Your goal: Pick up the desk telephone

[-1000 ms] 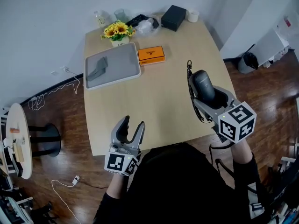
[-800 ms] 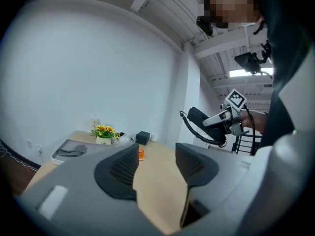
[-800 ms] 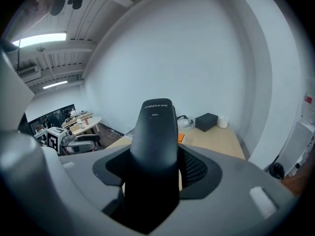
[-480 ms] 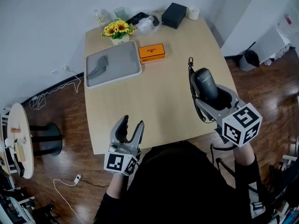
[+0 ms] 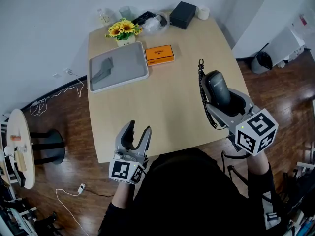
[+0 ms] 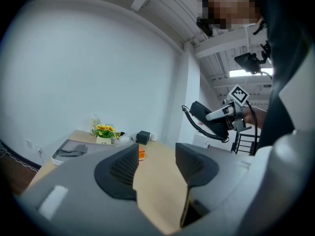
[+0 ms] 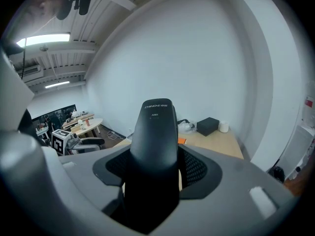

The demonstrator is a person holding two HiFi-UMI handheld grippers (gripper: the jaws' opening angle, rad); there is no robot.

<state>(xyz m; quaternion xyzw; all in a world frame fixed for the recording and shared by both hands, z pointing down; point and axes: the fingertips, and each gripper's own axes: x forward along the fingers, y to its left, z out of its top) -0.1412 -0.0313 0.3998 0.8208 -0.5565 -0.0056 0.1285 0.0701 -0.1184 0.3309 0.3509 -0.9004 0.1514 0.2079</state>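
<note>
Between right gripper [image 5: 223, 101] jaws, telephone handset [image 5: 216, 86] lengthwise, tip outward

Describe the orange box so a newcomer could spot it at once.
On the light wooden table, find the grey tray at the far end. The orange box lies flat just right of it, near the sunflowers. It is the only orange thing there; the other box is black.

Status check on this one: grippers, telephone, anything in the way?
Right gripper shut on the telephone, held clear of the table, coiled cord hanging. Left gripper open, empty, at near edge. Tray and orange box far off.
</note>
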